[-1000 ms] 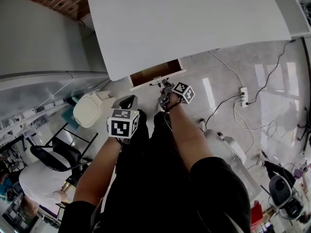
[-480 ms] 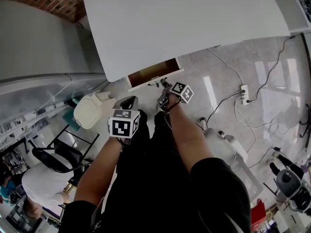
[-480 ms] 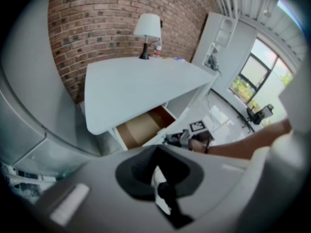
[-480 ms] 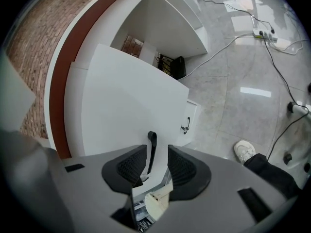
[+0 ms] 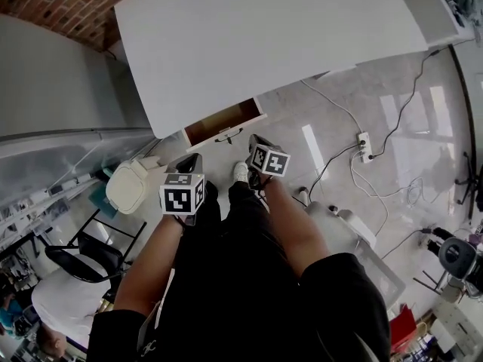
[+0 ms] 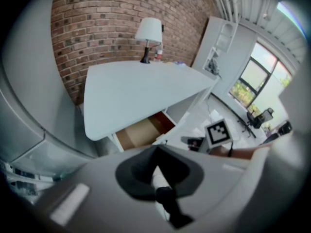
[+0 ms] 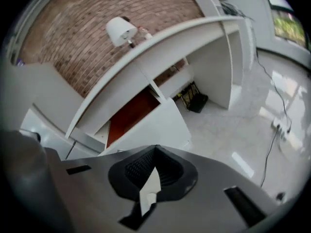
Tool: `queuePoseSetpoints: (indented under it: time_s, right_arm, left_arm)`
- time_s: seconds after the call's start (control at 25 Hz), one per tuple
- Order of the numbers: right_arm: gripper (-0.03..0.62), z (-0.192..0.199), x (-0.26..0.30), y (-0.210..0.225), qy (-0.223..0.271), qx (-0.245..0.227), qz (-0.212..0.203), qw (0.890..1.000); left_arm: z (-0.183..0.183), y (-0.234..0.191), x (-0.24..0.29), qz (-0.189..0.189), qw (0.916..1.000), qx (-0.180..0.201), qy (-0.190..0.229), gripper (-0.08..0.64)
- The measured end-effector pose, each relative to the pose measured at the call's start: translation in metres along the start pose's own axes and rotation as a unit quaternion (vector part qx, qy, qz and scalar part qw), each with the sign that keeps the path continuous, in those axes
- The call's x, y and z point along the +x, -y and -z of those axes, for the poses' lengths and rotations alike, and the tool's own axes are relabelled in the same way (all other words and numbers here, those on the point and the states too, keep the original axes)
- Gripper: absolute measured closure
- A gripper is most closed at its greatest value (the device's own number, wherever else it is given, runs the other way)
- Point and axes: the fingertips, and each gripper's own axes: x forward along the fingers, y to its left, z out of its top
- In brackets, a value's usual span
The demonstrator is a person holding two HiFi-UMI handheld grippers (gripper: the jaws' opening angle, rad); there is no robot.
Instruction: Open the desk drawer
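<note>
The drawer [image 5: 219,124] stands pulled out under the bench [image 5: 264,44]; your left tongs [image 5: 191,160] and right tongs [image 5: 253,139] are pressed together, empty; hold them clear.

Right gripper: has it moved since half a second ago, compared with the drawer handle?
Yes. The right gripper was at the drawer handle; now it is apart from it, drawn back toward the person.

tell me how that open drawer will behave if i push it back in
The drawer likely slides straight: it sits level under the desk. Probably light, since the inside that shows looks bare. Its flat front panel should take a push without flexing.
</note>
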Motion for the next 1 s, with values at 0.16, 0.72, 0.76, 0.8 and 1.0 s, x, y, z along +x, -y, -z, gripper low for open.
queuePoseSetpoints:
  time_s: [0.16,0.72,0.76,0.8,1.0]
  right_arm:
    - [0.592,-0.039,-0.045,-0.027,0.053,-0.138,0.005,0.989]
    - [0.594,-0.224,-0.246,-0.192,0.333,-0.264,0.002,0.905]
    - [0.594,-0.231,-0.260,-0.208,0.343,-0.269,-0.004,0.900]
    - [0.592,-0.238,-0.272,-0.223,0.353,-0.275,-0.008,0.894]
    - [0.594,-0.261,-0.305,-0.266,0.377,-0.276,-0.016,0.884]
  left_arm:
    - [-0.016,0.009,-0.005,0.007,0.9997,0.003,0.024,0.561]
    - [-0.171,0.038,-0.113,0.052,0.9677,0.049,0.242,0.561]
    - [-0.180,0.036,-0.124,0.049,0.9639,0.056,0.255,0.561]
    - [-0.190,0.033,-0.134,0.046,0.9603,0.064,0.268,0.561]
    - [-0.224,0.025,-0.175,0.042,0.9460,0.085,0.310,0.561]
